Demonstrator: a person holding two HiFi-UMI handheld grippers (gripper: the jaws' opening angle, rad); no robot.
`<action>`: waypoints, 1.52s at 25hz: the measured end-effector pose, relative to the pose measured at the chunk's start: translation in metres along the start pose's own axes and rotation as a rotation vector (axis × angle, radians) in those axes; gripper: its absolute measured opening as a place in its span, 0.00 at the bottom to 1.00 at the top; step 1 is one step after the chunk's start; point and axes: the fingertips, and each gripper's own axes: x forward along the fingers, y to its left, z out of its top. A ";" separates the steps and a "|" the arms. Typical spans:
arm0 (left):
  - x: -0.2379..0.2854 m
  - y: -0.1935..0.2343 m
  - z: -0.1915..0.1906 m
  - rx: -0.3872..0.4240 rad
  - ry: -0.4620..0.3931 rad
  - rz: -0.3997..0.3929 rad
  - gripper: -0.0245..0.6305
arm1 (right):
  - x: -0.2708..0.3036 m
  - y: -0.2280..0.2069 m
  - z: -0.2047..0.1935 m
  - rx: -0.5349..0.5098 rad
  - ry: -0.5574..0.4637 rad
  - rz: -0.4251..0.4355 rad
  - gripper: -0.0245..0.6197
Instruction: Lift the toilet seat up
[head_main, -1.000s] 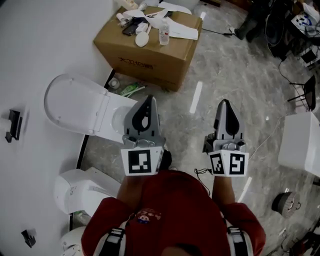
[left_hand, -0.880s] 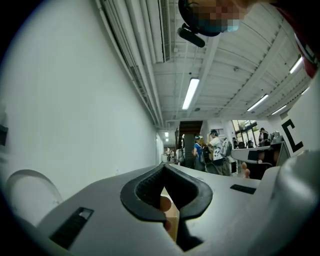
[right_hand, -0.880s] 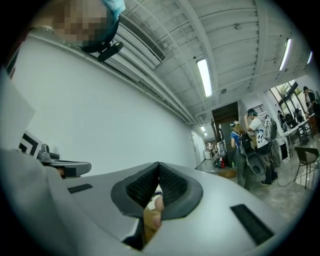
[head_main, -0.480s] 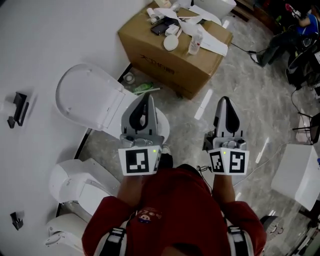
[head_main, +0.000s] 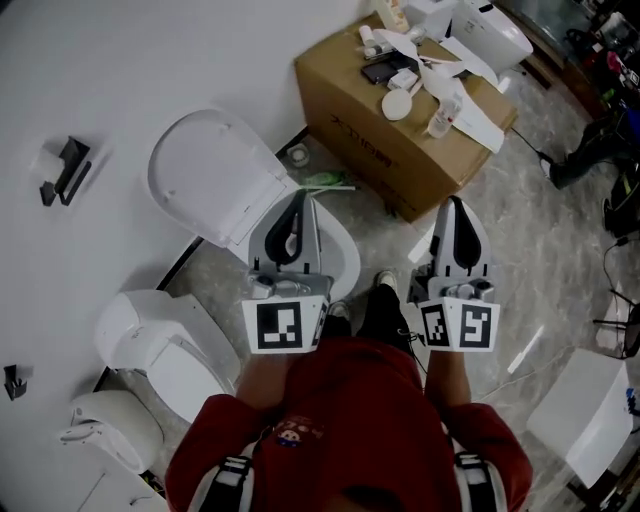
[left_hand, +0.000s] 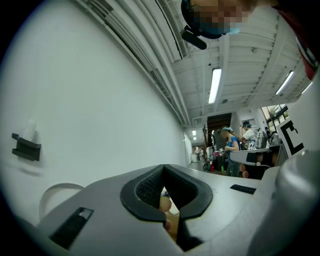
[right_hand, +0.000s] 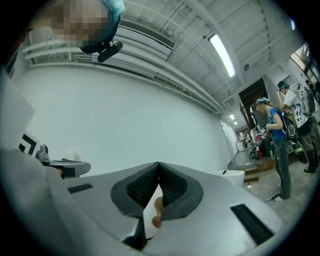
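- Toilet seat: white ring, apparently still flat on bowl, directly below left gripper. Largely hidden by it.
- Lid: raised, leaning on wall at far left.
- Seat's long axis runs from hinge at far left to front edge at near right.
- Left gripper nearer; right gripper well right, over floor.
- Both claws pressed together, nothing pinched.
- Cardboard box just beyond bowl; green bottle between them.
- Second toilet near left.
- Judgement: approach to front edge unobstructed.
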 end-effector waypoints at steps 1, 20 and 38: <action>0.001 0.003 0.000 0.007 0.004 0.021 0.05 | 0.008 0.001 -0.003 0.008 0.004 0.019 0.06; -0.003 0.044 0.019 0.099 -0.007 0.579 0.05 | 0.140 0.039 -0.021 0.146 0.037 0.553 0.06; -0.094 0.056 0.030 0.149 0.048 0.944 0.05 | 0.134 0.119 -0.035 0.216 0.107 0.901 0.06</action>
